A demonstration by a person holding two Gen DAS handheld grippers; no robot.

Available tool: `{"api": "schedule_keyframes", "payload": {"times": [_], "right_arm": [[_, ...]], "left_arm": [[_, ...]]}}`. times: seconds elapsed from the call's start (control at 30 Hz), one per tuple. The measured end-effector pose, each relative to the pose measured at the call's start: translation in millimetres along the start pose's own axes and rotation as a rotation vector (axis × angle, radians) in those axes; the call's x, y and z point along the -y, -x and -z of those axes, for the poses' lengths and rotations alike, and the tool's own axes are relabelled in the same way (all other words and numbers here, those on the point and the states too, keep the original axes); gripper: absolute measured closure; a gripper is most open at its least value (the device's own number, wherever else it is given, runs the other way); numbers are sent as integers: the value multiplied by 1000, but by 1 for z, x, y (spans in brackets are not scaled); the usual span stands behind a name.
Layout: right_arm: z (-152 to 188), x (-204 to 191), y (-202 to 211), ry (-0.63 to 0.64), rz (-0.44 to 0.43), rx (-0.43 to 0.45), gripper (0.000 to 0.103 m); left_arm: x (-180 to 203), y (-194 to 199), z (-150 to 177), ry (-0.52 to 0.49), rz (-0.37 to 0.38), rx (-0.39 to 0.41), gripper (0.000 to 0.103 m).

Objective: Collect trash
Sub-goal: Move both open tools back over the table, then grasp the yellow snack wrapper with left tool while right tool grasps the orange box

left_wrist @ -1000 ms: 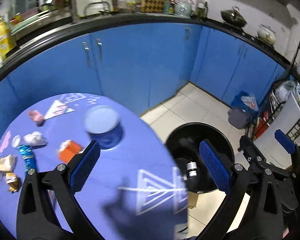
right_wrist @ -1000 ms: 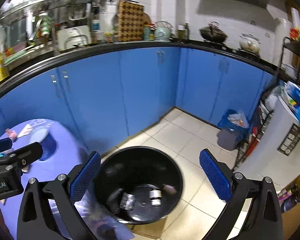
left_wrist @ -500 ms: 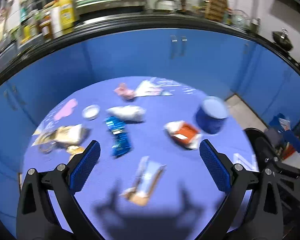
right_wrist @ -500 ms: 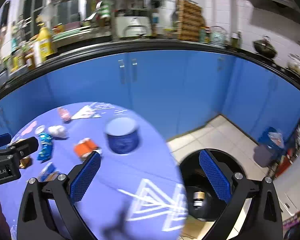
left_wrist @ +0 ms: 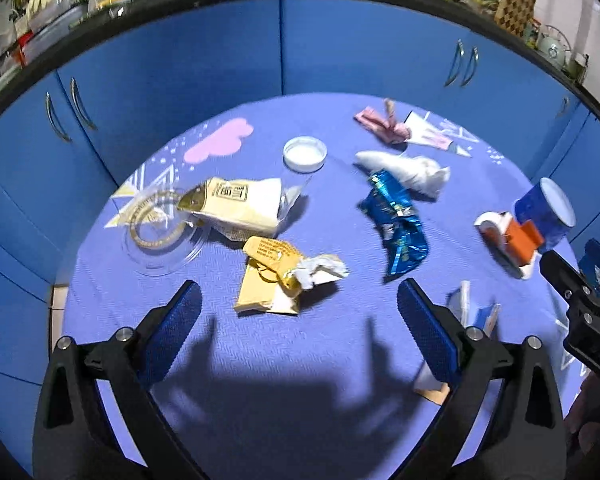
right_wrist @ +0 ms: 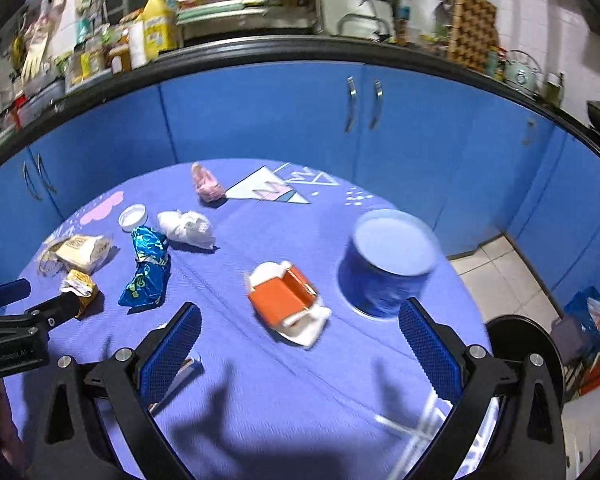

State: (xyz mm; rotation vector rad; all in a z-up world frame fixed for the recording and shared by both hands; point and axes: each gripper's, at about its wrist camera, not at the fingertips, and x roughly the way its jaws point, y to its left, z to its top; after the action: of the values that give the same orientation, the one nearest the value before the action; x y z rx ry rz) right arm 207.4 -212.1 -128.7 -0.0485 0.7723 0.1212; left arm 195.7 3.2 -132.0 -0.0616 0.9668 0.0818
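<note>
Left gripper [left_wrist: 298, 316] hangs above the near part of the round purple table [left_wrist: 300, 392], angled down, jaws spread wide, nothing between the blue pads. Just beyond its tips: a crumpled yellow wrapper [left_wrist: 270, 276] with a white scrap on it.

Right gripper [right_wrist: 300, 338] hovers over the table's right side, also gaping and empty. An orange-and-white carton [right_wrist: 286, 302] lies flat between and a little beyond its fingers; a blue tin with a pale lid [right_wrist: 388, 264] stands just right of that.

Trash is spread over the tabletop:
- blue foil wrapper [left_wrist: 398, 226], crumpled, mid-table
- white wad [left_wrist: 408, 170] touching its far end
- pink wrapper [left_wrist: 382, 128] at the far edge
- white cap [left_wrist: 305, 153], on its own
- cream packet [left_wrist: 236, 204] lying partly on a clear plastic lid [left_wrist: 162, 236]

Black bin [right_wrist: 526, 350] sits on the tiled floor off the table's right edge; only its rim shows, mostly behind the right finger.

Hard to read: a small blue-and-white packet [left_wrist: 474, 310] is half hidden behind the left gripper's right finger. Print on the wrappers is illegible. Countertop clutter is blurred. Tin and carton are smeared by motion in the right wrist view.
</note>
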Motion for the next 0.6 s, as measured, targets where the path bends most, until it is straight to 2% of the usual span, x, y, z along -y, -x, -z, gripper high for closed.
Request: {"api": "schedule_keyframes", "payload": {"times": [0.2, 0.27, 0.3, 0.37, 0.4, 0.47, 0.5, 0.57, 0.6], "right_arm": [[-5, -4, -34, 19, -35, -59, 7], [-6, -5, -42, 30, -35, -73, 10], [-7, -6, -45, 35, -31, -79, 13], [-6, -6, -54, 35, -40, -114, 44], [-5, -5, -58, 29, -47, -133, 49], [-4, -4, -57, 30, -53, -122, 53], [-3, -4, -56, 31, -54, -122, 53], [-2, -4, -52, 28, -60, -122, 55], [-1, -5, -49, 27, -66, -121, 55]], "left_arm": [[1, -25, -1, -8, 5, -50, 16], [1, -33, -1, -1, 12, -70, 17], [0, -37, -2, 2, 13, -77, 18], [0, -42, -2, 5, 8, -85, 20], [0, -43, -3, 3, 0, -75, 23], [-1, -43, -3, 5, 1, -70, 25], [-1, -43, -2, 7, 1, -64, 29], [-1, -41, -2, 4, -5, -55, 45], [0, -39, -2, 0, -11, -50, 60]]}}
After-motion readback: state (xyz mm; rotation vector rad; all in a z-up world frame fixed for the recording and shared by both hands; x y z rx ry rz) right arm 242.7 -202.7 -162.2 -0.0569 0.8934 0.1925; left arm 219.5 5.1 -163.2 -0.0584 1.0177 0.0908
